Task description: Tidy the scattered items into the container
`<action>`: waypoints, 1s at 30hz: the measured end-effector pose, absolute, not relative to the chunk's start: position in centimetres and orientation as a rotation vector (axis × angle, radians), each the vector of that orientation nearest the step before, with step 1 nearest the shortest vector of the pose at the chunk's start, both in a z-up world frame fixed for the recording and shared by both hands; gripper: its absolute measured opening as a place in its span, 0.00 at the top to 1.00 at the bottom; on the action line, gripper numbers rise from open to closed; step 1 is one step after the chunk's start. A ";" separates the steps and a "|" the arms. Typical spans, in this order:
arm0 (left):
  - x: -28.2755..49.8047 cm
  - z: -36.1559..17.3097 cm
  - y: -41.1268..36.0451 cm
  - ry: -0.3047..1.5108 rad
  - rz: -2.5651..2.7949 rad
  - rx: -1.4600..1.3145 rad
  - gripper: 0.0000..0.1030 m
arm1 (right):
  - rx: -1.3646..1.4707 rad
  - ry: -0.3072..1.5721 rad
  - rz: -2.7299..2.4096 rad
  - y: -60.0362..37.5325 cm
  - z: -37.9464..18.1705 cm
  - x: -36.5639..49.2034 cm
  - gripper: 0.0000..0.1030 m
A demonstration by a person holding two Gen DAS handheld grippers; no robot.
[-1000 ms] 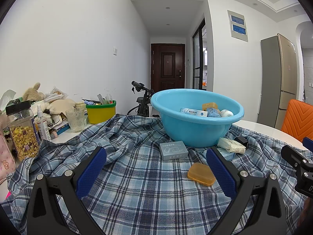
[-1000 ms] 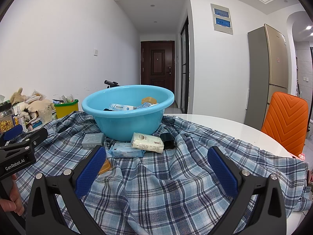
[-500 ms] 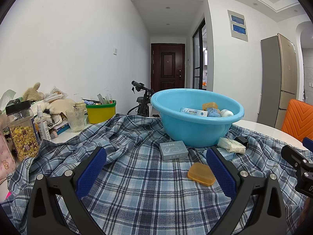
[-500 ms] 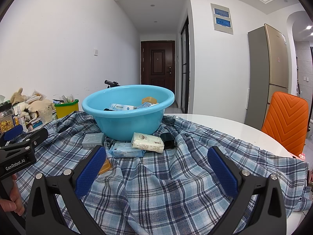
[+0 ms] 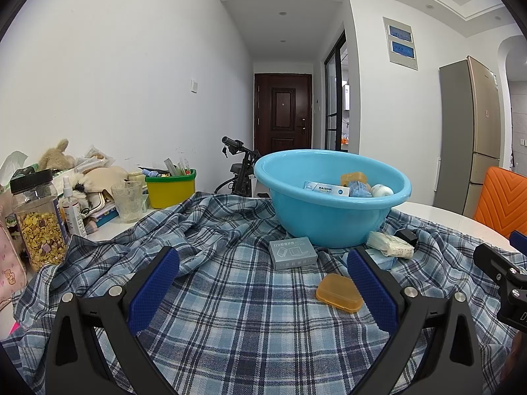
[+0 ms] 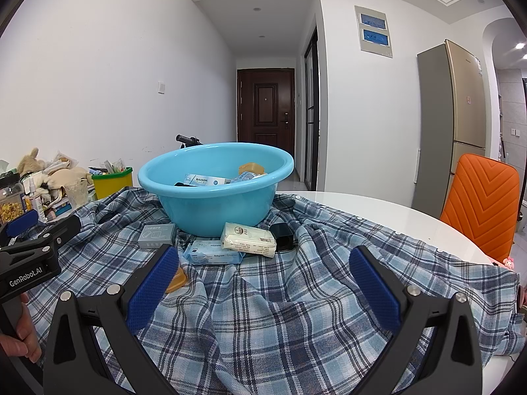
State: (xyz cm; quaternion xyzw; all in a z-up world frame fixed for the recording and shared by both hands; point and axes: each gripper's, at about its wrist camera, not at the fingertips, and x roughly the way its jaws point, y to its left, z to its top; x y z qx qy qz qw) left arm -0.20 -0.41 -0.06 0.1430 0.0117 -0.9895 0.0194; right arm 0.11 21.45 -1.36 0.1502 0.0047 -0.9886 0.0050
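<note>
A blue plastic basin (image 5: 329, 220) (image 6: 214, 210) stands on a plaid cloth and holds a white box, an orange case and other small items. In front of it lie a grey box (image 5: 292, 252) (image 6: 156, 235), an orange case (image 5: 339, 292) (image 6: 176, 279), a white tissue pack (image 5: 390, 244) (image 6: 248, 239), a blue wipes pack (image 6: 212, 253) and a small black object (image 6: 281, 237). My left gripper (image 5: 263, 288) is open and empty, short of the grey box. My right gripper (image 6: 263, 288) is open and empty, short of the tissue pack.
The plaid cloth (image 5: 214, 312) covers a white round table (image 6: 378, 210). At the left stand a cereal jar (image 5: 39, 220), a spray bottle (image 5: 73, 210), a glass (image 5: 127, 200) and a yellow bin (image 5: 171, 189). An orange chair (image 6: 477, 210) is at the right.
</note>
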 end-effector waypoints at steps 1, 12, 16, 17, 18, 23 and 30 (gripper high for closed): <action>-0.2 -0.1 -0.4 0.036 -3.071 0.443 0.00 | 0.470 0.014 -3.096 21.5 -1.4 0.1 0.00; -0.1 -0.1 -0.5 0.039 -3.060 0.442 0.00 | 0.472 0.010 -3.096 21.4 -1.3 0.2 0.00; -0.1 -0.1 -0.1 0.022 -3.115 0.450 0.00 | 0.487 0.001 -3.079 21.4 -1.4 -0.3 0.00; 0.0 0.0 0.0 0.015 -3.128 0.441 0.00 | 0.490 -0.002 -3.068 21.4 -1.3 -0.4 0.00; 0.2 0.2 0.2 0.005 -3.136 0.424 0.00 | 0.486 -0.005 -3.068 21.5 -1.2 -0.5 0.00; 0.8 3.4 1.5 -0.092 -3.136 0.367 0.00 | 0.390 0.011 -3.091 21.4 0.5 0.3 0.00; 1.0 11.9 1.9 -0.056 -3.195 0.269 0.00 | 0.313 0.156 -3.158 20.8 8.4 0.5 0.00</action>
